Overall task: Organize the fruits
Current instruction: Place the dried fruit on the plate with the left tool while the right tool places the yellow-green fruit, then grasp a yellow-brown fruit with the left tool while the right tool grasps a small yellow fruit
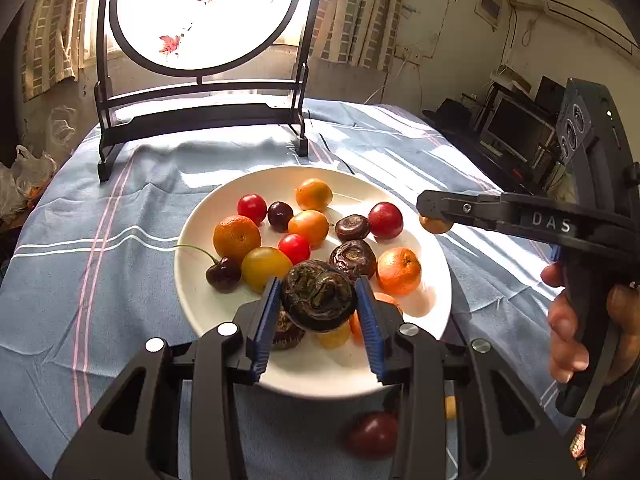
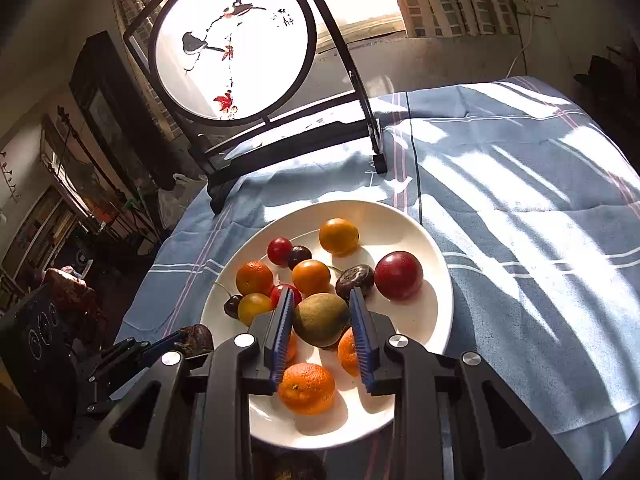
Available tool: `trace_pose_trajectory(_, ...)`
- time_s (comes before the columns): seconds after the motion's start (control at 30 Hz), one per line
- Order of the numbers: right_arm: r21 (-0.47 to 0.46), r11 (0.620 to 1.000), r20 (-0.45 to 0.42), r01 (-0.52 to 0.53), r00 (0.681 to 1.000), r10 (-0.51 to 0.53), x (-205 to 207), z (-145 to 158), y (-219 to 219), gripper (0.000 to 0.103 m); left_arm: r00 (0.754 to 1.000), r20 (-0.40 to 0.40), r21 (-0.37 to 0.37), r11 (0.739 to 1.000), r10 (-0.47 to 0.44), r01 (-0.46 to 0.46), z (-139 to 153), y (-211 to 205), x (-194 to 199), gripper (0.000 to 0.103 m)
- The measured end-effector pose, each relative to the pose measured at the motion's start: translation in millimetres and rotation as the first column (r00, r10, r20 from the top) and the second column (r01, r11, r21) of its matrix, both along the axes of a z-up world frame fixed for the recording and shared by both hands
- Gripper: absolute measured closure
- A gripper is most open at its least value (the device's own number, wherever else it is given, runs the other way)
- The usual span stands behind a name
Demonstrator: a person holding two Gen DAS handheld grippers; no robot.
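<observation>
The left gripper [image 1: 318, 300] clamps a dark wrinkled water chestnut [image 1: 318, 296], the right gripper [image 2: 322, 320] a greenish-brown round fruit [image 2: 321, 319] (both above the white ceramic plate [image 1: 192, 248]); smooth skins could slip free.

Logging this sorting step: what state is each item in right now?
Left tongs: shut on dark wrinkled water chestnut, lifted over plate.
Right tongs: shut on brownish-green oval fruit.
White round plate: holding mixed fruit.
Black-framed round painted screen: upright.

Fruits are crowding the white plate [image 2: 434, 320]; blue cloth [image 2: 520, 240] right of it is lying open; framed screen [image 2: 232, 44] is blocking behind.
</observation>
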State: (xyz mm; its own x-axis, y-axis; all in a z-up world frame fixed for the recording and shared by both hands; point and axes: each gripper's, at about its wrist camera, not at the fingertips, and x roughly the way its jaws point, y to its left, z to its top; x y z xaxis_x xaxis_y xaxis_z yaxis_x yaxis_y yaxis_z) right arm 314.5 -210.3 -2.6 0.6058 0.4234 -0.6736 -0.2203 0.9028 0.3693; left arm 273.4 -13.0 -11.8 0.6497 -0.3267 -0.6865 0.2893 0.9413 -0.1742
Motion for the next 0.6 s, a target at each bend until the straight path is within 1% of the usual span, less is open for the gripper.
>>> trace_pose_trajectory(0.07, -0.018, 1.0, 0.014, 0.011, 1.0, -0.011, 3.8, -3.5, 2.9, 0.067, 0.999, -0.028, -0.01, 1.0, 0.026, -0.027, -3.4, 2.5, 13.8, 0.056)
trace_pose_trajectory(0.1, -0.007, 1.0, 0.023, 0.019, 1.0, -0.019, 1.3, -3.7, 0.8, 0.061, 0.999, -0.035, -0.024, 0.999, 0.041, -0.042, -3.7, 6.1, 15.9, 0.051)
trace_pose_trajectory(0.13, 0.008, 1.0, 0.027, 0.019, 0.999, -0.019, -2.9, -3.8, -1.9, 0.059, 0.998, -0.036, -0.038, 0.998, 0.05, -0.052, -3.0, 9.5, 14.4, 0.045)
trace_pose_trajectory(0.2, 0.005, 1.0, 0.032, 0.013, 0.999, -0.013, -15.3, -3.9, -5.7, 0.059, 0.998, -0.023, -0.052, 0.997, 0.051, -0.052, -0.4, 14.5, 2.7, 0.037)
trace_pose_trajectory(0.3, -0.044, 0.999, 0.041, 0.0, 0.999, 0.001, -46.4, -7.0, -10.3, 0.059, 1.0, -0.008, -0.012, 1.0, 0.009, -0.009, 0.0, 11.8, -28.7, 0.036)
trace_pose_trajectory(0.4, -0.112, 0.992, 0.02, -0.055, 0.998, 0.058, -85.5, -19.1, -8.2, 0.059, 0.998, -0.016, 0.05, 0.997, -0.056, 0.057, -9.8, 4.5, -68.6, 0.034)
trace_pose_trajectory(0.5, -0.168, 0.977, -0.029, -0.134, 0.991, 0.131, -119.5, -40.0, -2.5, 0.059, 0.992, -0.045, 0.125, 0.984, -0.122, 0.127, -27.8, -7.3, -103.5, 0.034)
trace_pose_trajectory(0.6, -0.205, 0.961, -0.057, -0.187, 0.982, 0.179, -138.3, -58.3, 5.1, 0.059, 0.988, -0.068, 0.179, 0.972, -0.142, 0.152, -45.6, -13.9, -125.1, 0.034)
